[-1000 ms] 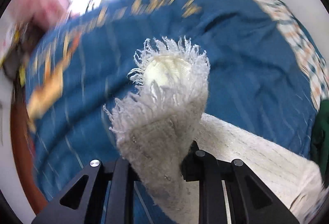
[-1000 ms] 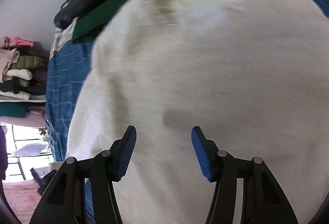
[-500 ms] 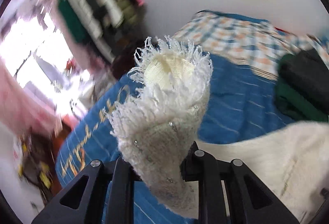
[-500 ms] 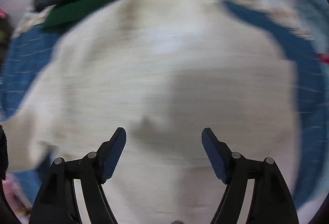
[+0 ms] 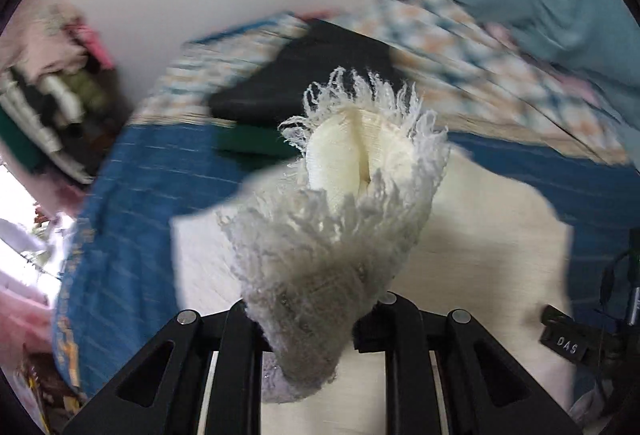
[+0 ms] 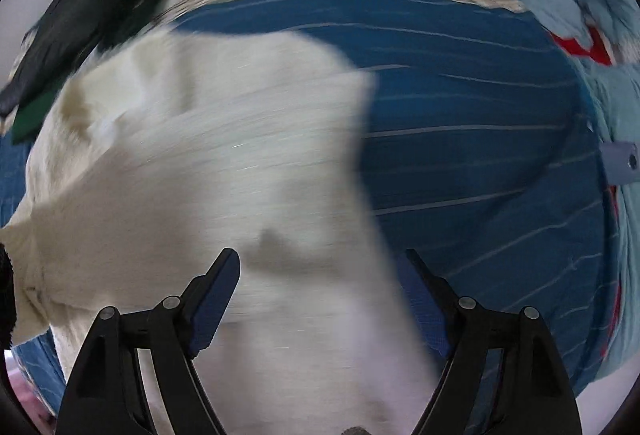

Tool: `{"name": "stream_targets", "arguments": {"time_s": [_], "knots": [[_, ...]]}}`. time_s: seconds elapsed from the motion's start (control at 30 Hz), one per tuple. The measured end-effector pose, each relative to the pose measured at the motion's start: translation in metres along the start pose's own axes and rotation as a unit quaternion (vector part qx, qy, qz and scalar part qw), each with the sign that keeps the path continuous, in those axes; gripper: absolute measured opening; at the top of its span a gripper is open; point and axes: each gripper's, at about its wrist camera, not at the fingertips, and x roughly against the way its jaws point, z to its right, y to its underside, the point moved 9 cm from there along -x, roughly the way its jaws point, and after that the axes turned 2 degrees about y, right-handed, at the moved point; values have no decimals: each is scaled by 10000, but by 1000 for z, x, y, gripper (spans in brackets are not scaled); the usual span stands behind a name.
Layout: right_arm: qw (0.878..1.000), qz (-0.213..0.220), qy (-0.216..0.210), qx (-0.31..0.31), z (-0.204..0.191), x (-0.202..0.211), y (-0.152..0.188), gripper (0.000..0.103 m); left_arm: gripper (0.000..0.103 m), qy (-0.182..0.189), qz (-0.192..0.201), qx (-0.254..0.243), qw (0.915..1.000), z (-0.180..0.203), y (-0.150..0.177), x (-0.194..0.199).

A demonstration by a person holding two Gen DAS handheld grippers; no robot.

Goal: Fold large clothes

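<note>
A large cream knit garment (image 6: 208, 171) lies spread on a blue striped bedspread (image 6: 480, 123). My left gripper (image 5: 308, 319) is shut on the garment's fringed cuff (image 5: 352, 203), which stands bunched up above the jaws and hides the fingertips. The rest of the garment (image 5: 480, 275) lies below it on the bed. My right gripper (image 6: 320, 299) is open and empty, with blue pads (image 6: 216, 299) wide apart, just above the garment near its right edge.
Folded black and green clothes (image 5: 304, 75) lie at the far side of the bed, also in the right wrist view (image 6: 84, 19). A checked quilt (image 5: 500, 47) and light blue bedding (image 6: 592, 15) lie beyond. Shelves with stacked clothes (image 5: 44, 103) stand at left.
My left gripper has swung with the cuff from over the bedspread toward the garment body and the far clothes. My right gripper has opened wider and shifted toward the garment's right edge.
</note>
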Motion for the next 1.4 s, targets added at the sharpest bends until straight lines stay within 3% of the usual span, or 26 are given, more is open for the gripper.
{"name": "stream_targets", "arguments": {"time_s": [0.13,0.2,0.23,0.27,0.33,0.53,0.6,0.7,0.8,0.9,1.0,1.07,1.1,1.27,1.4], "knots": [[9993,-128,66,-344,83,-11,-9,83,20,469,-386,-316,9977,96,11,-31],[9987,-245,47,-436,115,-19,-6,83,22,485,-551,-505,9960,129,24,-48],[9984,-310,13,-476,131,-24,-4,83,28,390,-692,-618,9949,143,32,-58],[9981,-344,-20,-510,142,-26,-3,83,37,356,-832,-656,9937,152,39,-66],[9973,-371,-205,-600,165,-28,0,83,83,567,-995,-553,9919,163,46,-71],[9898,-463,-1028,-876,191,-24,6,83,86,1244,-970,-13,9875,166,45,-36],[9833,-487,-1394,-1062,183,-12,11,83,86,1272,-880,129,9879,149,47,-15],[9658,-593,-2196,-1241,149,9,8,83,86,918,-791,499,9914,93,56,7],[9502,-748,-2834,-1057,95,18,1,83,86,15,-920,790,9926,15,83,9],[9370,-1021,-3246,-789,34,6,-6,83,86,-938,-1301,988,9821,-63,123,-14],[9325,-1450,-3229,-716,-18,-32,-9,80,86,-1302,-1596,1353,9692,-112,149,-30],[9413,-1531,-2936,-658,-35,-52,-10,30,86,-1430,-1627,1557,9638,-135,157,-34],[9501,-1482,-2680,-592,-37,-56,-13,20,86,-1463,-1595,1629,9626,-143,156,-34],[9682,-308,-2481,-95,-44,10,-40,15,86,-1397,-1291,1711,9667,-155,129,-29],[9627,833,-2547,380,-47,70,-69,15,86,-1179,-1041,1789,9712,-155,102,-24]]}}
